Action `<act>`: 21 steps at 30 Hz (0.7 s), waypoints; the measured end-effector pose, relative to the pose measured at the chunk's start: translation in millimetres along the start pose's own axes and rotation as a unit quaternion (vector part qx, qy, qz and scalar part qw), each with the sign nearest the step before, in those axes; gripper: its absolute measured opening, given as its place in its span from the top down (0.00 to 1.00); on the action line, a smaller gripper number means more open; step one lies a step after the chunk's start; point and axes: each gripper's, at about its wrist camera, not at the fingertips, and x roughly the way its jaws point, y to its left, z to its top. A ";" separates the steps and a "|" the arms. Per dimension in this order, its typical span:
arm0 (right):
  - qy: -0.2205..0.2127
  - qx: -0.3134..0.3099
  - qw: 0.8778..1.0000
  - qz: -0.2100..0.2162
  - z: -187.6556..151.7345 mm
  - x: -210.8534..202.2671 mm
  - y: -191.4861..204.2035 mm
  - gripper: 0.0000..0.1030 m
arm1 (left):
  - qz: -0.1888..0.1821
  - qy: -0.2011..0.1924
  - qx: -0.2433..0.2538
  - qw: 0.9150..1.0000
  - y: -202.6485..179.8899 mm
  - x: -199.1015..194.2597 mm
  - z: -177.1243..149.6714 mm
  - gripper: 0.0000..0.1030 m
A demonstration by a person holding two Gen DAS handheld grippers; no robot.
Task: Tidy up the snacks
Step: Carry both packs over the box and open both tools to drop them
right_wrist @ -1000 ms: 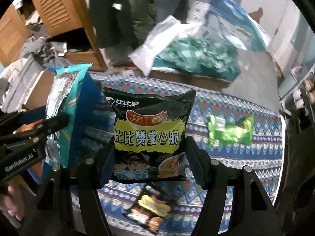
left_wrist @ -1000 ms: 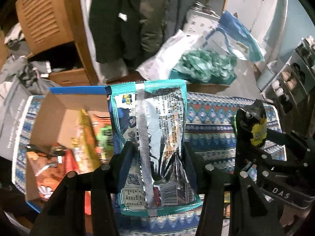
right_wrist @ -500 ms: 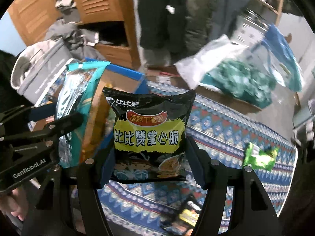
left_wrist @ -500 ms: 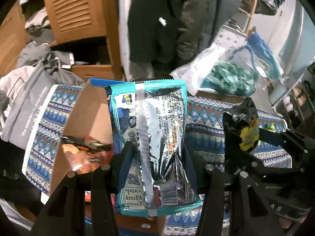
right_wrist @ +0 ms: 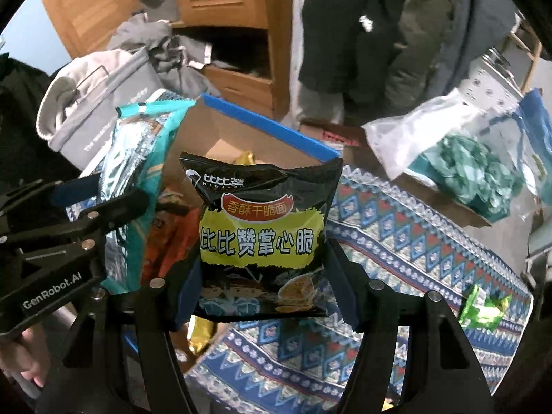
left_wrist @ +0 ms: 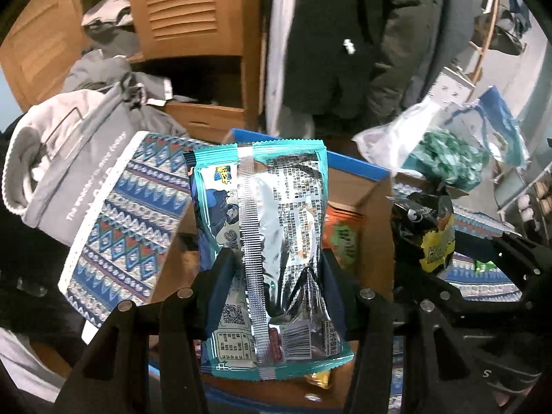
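My left gripper (left_wrist: 272,276) is shut on a teal and silver snack bag (left_wrist: 265,227), held upright over a cardboard box with a blue rim (left_wrist: 358,165); the bag also shows in the right wrist view (right_wrist: 131,186). My right gripper (right_wrist: 262,276) is shut on a black and yellow noodle snack bag (right_wrist: 262,227), held just right of the box (right_wrist: 262,120); it shows at the right in the left wrist view (left_wrist: 427,227). Orange and green snack packs (left_wrist: 341,238) lie inside the box. A green packet (right_wrist: 483,307) lies on the patterned cloth (right_wrist: 414,227).
A grey bag (left_wrist: 72,158) sits left of the box. A wooden cabinet (left_wrist: 193,10) and hanging dark coats (left_wrist: 345,34) stand behind. Plastic bags with green contents (right_wrist: 476,165) lie at the back right. A gold packet (right_wrist: 200,331) lies by the box's near edge.
Both grippers, still holding their bags, have moved left over the box. The box now sits behind and under both bags, and the green packet has slid toward the right edge.
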 end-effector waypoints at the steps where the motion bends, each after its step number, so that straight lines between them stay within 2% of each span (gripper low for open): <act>1: 0.002 0.000 1.000 0.003 1.3 2.5 1.9 0.36 | 0.003 0.000 -0.002 1.000 3.6 2.2 -0.1 0.50; 6: 0.010 -0.001 1.000 0.020 7.9 16.8 9.8 0.35 | 0.002 0.024 -0.024 0.999 24.6 21.5 -4.0 0.50; 10: 0.016 0.004 0.999 0.036 12.9 23.8 10.9 0.34 | 0.011 0.028 -0.028 0.999 31.8 28.0 -7.2 0.50; 12: 0.017 0.008 0.999 0.037 14.8 26.0 9.5 0.33 | 0.025 0.024 -0.025 0.999 32.0 29.3 -7.1 0.41; 14: 0.018 0.007 0.999 0.033 15.9 27.3 8.9 0.33 | 0.027 0.023 -0.023 0.999 31.9 29.9 -6.6 0.37; 18: 0.012 0.007 0.999 0.033 16.7 25.1 5.8 0.26 | 0.026 0.023 -0.018 0.999 29.7 28.5 -4.2 0.34; 21: 0.007 0.008 0.999 0.031 16.7 22.1 3.0 0.26 | 0.030 0.017 -0.013 0.999 26.7 24.9 -2.4 0.33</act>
